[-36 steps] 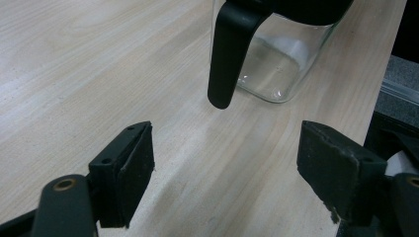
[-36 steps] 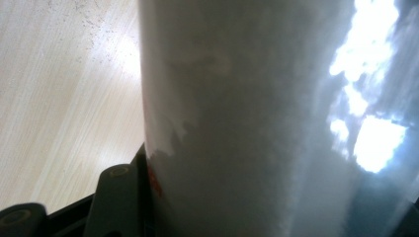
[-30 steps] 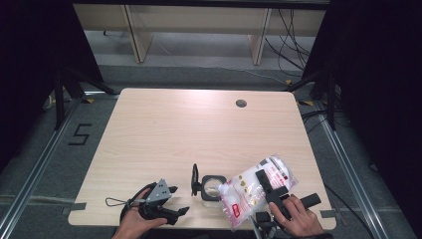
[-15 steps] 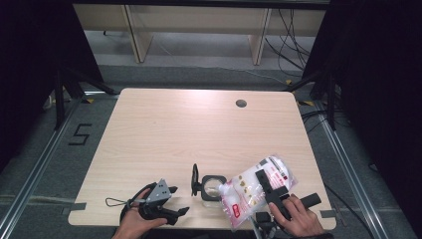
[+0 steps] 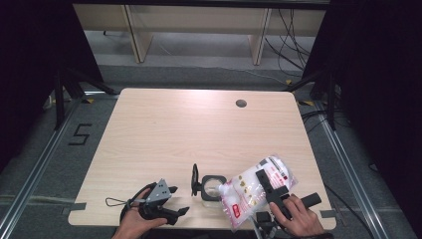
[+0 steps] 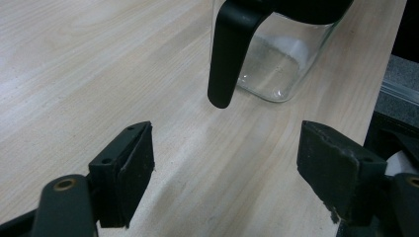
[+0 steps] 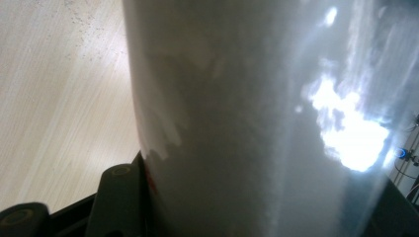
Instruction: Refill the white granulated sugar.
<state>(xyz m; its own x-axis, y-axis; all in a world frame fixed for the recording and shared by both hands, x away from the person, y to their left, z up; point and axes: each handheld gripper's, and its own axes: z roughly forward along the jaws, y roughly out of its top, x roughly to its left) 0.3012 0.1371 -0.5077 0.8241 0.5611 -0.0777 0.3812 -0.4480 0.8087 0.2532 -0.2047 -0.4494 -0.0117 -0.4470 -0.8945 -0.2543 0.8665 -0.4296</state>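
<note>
A: While both hands stay low at the near edge of the table (image 5: 149, 129), jar (image 5: 211, 186) taken as landmark. Near and left of jar: left gripper (image 5: 175, 205), jaws spread wide, nothing between the pads (image 6: 131, 170), bare wood under them.

B: Distance to jar?

A: Close, not touching. Black handle (image 6: 225, 54) hanging just ahead of the jaws in the left gripper view; glass body behind it, seemingly empty.

B: Right side?

A: Near and right of jar: right gripper (image 5: 268, 186), clamped on a clear bag (image 5: 254, 189) of white contents, red-printed label. Bag tilted, lower end leaning toward jar rim; contact not resolvable.

B: Farther out?

A: Beyond jar: open tabletop, then a round cable hole (image 5: 241, 103) toward the far edge.
</note>
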